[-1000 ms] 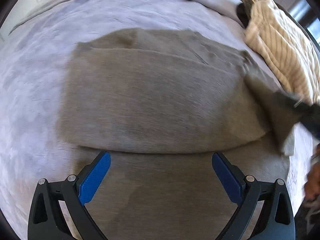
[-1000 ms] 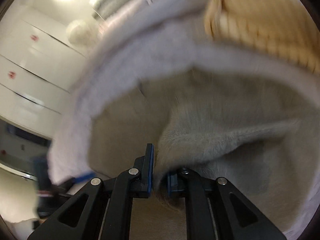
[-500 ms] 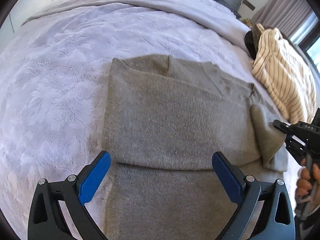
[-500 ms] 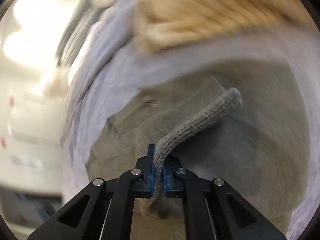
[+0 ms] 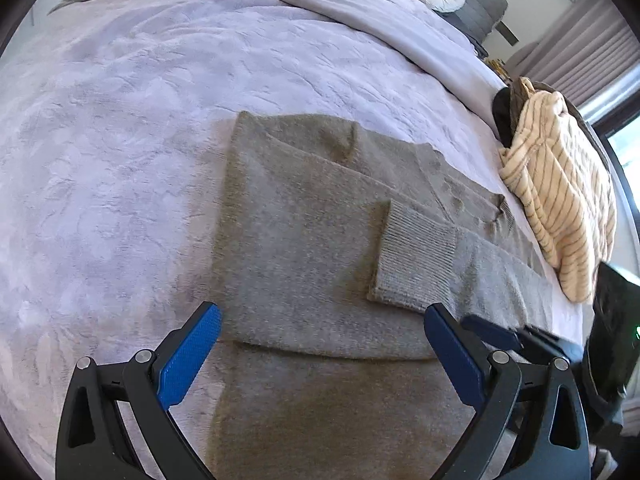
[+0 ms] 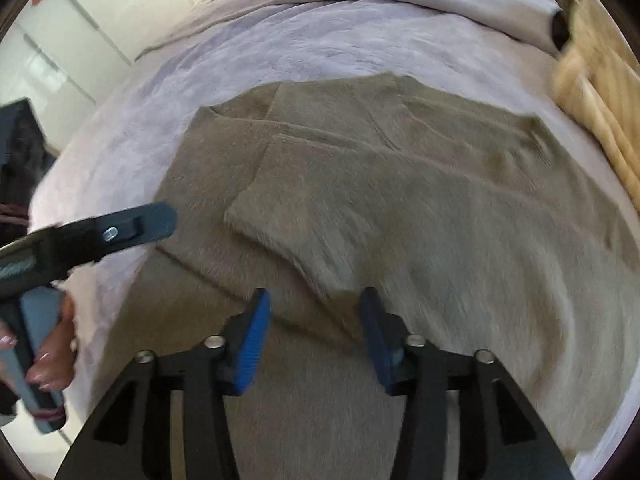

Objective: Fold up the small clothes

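Lying flat on plush lilac bedspread (image 5: 120, 140), fuzzy grey sweater (image 5: 300, 240); left gripper (image 5: 320, 344) wide, right gripper (image 6: 314, 332) opening, empty.

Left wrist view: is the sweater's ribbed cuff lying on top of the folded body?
Yes, the ribbed cuff lies flat across the grey sweater, gripped by neither tool.

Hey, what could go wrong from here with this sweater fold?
1. The right gripper is opening low over the grey sweater; its fingers might snag the knit and drag the folded sleeve askew when lifting.
2. The striped garment lies close beside the sweater; a wide sweep may catch it.
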{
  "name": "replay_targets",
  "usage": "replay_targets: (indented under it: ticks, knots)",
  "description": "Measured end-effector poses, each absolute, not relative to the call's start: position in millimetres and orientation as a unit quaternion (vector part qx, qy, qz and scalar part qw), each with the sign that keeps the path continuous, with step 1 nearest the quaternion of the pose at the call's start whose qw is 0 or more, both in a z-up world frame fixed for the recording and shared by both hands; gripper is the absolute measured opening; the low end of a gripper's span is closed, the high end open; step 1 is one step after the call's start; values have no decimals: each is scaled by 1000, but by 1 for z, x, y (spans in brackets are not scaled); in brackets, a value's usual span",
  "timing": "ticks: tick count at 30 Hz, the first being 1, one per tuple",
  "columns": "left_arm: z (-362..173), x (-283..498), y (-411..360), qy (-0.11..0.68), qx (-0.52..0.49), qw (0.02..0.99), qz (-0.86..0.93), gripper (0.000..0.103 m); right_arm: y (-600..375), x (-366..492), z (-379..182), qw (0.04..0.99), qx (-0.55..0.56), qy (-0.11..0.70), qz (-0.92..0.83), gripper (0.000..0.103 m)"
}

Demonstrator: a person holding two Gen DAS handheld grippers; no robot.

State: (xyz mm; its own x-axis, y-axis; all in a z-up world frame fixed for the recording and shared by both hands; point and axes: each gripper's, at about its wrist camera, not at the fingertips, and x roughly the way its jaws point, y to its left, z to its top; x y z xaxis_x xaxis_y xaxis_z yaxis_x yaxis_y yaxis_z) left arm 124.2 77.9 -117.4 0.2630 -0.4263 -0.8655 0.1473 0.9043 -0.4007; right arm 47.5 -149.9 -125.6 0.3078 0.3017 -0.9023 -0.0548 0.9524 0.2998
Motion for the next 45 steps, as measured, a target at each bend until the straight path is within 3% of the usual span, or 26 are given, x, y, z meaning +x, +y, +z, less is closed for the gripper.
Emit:
replay_targets:
  ticks: [7, 12, 16, 17, 18, 19, 21, 22, 27, 32, 37, 40, 42, 45]
  knots:
    - [-132, 133, 49, 600, -121, 760, -218, 101, -278, -31, -141, 738, 367, 566, 2, 53]
    - [-142, 149, 19, 609, -117, 747, -242, 101, -354, -88, -157, 697, 528, 481, -73, 53]
    - [-143, 158, 0, 608, -100, 749, -243, 101, -377, -99, -168, 678, 589, 427, -104, 53]
    - [-143, 160, -2, 609, -102, 748, -241, 98, -381, -100, -168, 678, 590, 424, -112, 38]
    - [-142, 162, -2, 611, -107, 747, -239, 78, -383, -99, -167, 681, 580, 429, -125, 5]
    - [-142, 163, -2, 613, -109, 746, -238, 63, -385, -95, -165, 685, 566, 439, -131, 6]
    - [-140, 166, 2, 616, -104, 745, -233, 11, -385, -88, -156, 700, 542, 447, -129, 6]
    - [-137, 166, 6, 614, -119, 741, -245, 7, -386, -85, -147, 715, 522, 449, -122, 6]
    - [-119, 147, 20, 590, -128, 750, -271, 7, -396, -82, -137, 744, 472, 463, -100, 6]
    - [-138, 130, 17, 606, -90, 746, -259, 7, -403, -88, -162, 718, 490, 487, -89, 6]
    - [-137, 134, 23, 602, -70, 758, -240, 8, -390, -97, -146, 725, 448, 517, -78, 14]
    - [-131, 139, 30, 593, -42, 771, -228, 8, -393, -104, -123, 750, 420, 504, -79, 26]
    - [-127, 142, 37, 593, -42, 773, -223, 7, -409, -102, -115, 761, 424, 482, -92, 50]
    - [-118, 143, 39, 586, -40, 779, -218, 8, -442, -94, -125, 754, 470, 446, -109, 52]
